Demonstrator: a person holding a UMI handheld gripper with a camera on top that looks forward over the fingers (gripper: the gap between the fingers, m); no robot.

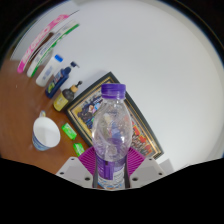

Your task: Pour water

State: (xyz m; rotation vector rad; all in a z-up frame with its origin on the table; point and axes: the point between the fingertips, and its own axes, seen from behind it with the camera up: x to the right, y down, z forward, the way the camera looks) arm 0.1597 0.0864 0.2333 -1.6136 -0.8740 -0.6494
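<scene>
A clear plastic water bottle (111, 130) with a purple cap and purple label stands upright between my fingers, and my gripper (111, 170) is shut on its lower body, the purple pads (135, 160) pressing both sides. A white cup (44, 132) sits on the wooden table to the left of the bottle, a little beyond the fingers. Water shows inside the bottle's upper part.
A framed colourful picture (100, 95) lies flat behind the bottle. Two green blocks (70, 131) rest between the cup and my left finger. Several small bottles (60, 80) and toothbrush packs (50, 45) stand farther left. A white wall (150, 50) rises beyond.
</scene>
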